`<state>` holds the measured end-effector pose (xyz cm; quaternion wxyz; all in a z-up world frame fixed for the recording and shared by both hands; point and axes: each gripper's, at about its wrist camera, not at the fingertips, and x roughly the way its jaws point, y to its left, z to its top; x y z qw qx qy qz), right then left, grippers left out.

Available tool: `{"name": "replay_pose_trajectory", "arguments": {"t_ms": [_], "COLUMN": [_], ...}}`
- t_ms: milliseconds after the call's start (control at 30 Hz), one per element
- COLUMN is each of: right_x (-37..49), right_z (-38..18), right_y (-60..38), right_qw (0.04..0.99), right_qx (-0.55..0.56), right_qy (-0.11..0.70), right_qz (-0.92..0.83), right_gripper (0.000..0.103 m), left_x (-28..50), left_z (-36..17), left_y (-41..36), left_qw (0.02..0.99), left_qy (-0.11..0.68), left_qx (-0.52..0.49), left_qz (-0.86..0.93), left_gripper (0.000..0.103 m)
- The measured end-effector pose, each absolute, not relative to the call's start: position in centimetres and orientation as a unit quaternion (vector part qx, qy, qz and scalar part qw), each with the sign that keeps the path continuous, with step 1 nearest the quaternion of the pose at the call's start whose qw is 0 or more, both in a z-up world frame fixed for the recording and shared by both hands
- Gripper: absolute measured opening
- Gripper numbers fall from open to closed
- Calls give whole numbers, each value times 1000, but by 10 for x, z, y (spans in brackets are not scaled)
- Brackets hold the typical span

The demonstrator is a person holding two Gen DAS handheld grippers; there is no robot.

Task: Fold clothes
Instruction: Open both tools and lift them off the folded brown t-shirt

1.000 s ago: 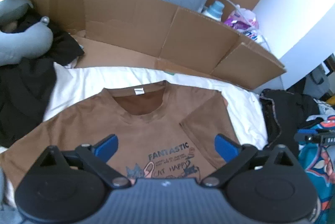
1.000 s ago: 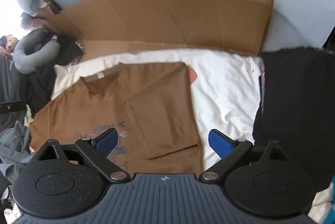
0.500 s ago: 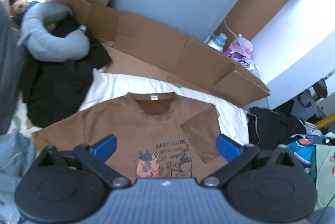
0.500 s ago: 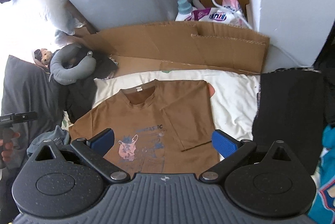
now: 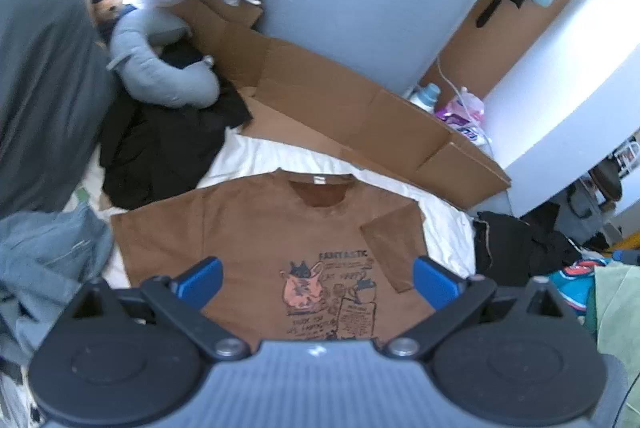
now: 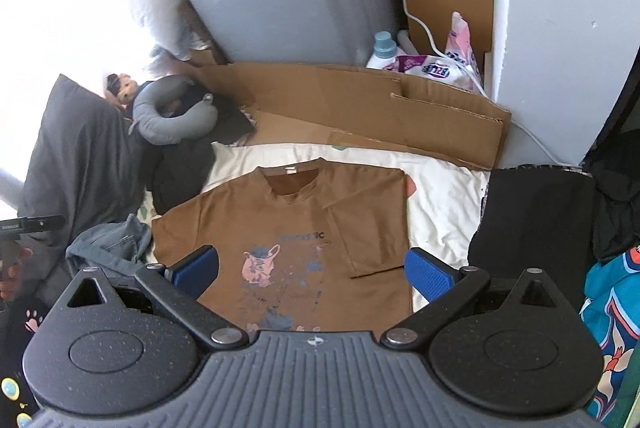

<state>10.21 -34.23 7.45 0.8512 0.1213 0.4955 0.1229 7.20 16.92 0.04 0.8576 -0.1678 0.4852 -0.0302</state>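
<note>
brown T-shirt (image 5: 256, 228): 1 | grey neck pillow (image 5: 160, 80): 1 | black garment heaps: 2, one by the pillow (image 5: 160, 152), one right of the sheet (image 6: 532, 220) | denim garment (image 5: 44, 256): 1 | detergent bottle (image 6: 383, 53): 1 | pink-and-purple refill pouch (image 6: 444, 64): 1 | grippers: 2, left (image 5: 316, 278), right (image 6: 312, 266) | blue finger pads: 2 on each

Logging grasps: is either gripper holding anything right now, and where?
Nothing: left gripper and right gripper are open above the brown printed T-shirt.
</note>
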Motion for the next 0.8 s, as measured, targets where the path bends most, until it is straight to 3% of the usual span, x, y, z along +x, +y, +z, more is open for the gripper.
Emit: {"name": "replay_pose_trajectory", "arguments": {"t_ms": [433, 800], "right_x": [54, 47], "right_z": [57, 20], "right_y": [-298, -269], "right_qw": [899, 906], "right_qx": [82, 126], "right_qy": [412, 386], "right_qz": [123, 121], "right_gripper": [102, 101], "left_x": [15, 6], "left_z": [-27, -56], "left_y": [176, 200], "left_qw": [870, 870], "left_qy": [464, 458], "left_qx": [-163, -175], "left_qz": [27, 54], "left_gripper": [102, 96]}}
